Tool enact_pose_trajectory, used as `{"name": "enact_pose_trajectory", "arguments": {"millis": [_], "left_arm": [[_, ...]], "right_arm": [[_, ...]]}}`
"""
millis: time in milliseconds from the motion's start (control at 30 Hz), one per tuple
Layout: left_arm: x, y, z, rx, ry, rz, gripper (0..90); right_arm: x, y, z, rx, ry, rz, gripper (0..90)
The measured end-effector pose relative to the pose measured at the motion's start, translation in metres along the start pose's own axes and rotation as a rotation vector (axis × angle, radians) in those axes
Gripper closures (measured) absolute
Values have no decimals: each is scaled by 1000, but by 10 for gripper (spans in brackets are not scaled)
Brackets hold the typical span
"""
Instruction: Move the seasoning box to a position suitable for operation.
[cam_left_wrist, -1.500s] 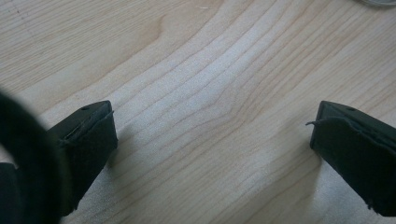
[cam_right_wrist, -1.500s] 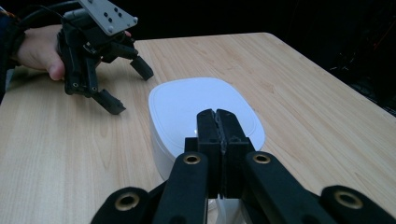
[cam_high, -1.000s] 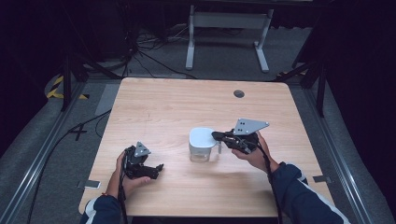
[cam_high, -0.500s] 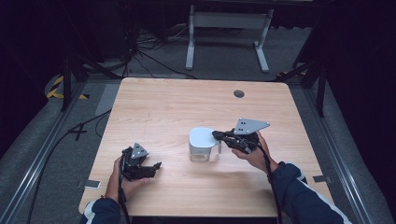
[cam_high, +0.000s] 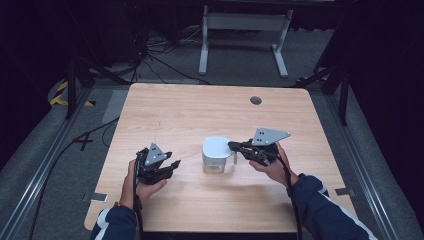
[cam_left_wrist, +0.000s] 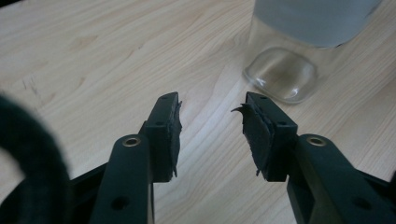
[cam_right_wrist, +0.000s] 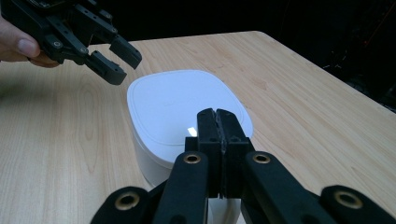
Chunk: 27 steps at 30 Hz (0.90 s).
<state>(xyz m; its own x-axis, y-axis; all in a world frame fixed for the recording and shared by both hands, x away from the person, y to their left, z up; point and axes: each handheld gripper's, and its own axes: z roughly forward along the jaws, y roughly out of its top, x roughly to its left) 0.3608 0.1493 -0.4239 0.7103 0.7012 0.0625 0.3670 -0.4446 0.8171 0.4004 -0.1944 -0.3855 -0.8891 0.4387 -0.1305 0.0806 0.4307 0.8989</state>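
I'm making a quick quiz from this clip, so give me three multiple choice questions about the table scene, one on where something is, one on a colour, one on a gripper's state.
1. Where does the white lidded container stand?
A. between the two grippers
B. at the table's far edge
C. on the floor

2. What colour is the container's lid?
A. red
B. white
C. black

3. How do the right gripper's jaws stand?
A. wide apart
B. clamped on a cup
C. shut together, nothing between them

Answers:
1 A, the high view shows it between the left gripper and the right one.
2 B, the right gripper view shows a plain white lid.
3 C, that view shows its jaws pressed together above the lid.
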Motion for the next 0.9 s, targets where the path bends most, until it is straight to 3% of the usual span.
{"name": "enact_pose_trajectory", "arguments": {"millis": [200,267,333,433,900], "left_arm": [[-7,17,0,-27,-16,33,691],[-10,24,2,-47,-25,48,784],[-11,27,3,-52,-30,55,817],[-15,34,7,-51,-30,80,826],[-19,44,13,-74,-42,71,770]], "right_arm": [[1,0,-1,3,0,-4,900],[2,0,-2,5,8,-4,900],[2,0,-2,5,11,-1,900],[3,0,-2,5,6,-12,900],[3,-2,-4,-2,8,15,900]]}}
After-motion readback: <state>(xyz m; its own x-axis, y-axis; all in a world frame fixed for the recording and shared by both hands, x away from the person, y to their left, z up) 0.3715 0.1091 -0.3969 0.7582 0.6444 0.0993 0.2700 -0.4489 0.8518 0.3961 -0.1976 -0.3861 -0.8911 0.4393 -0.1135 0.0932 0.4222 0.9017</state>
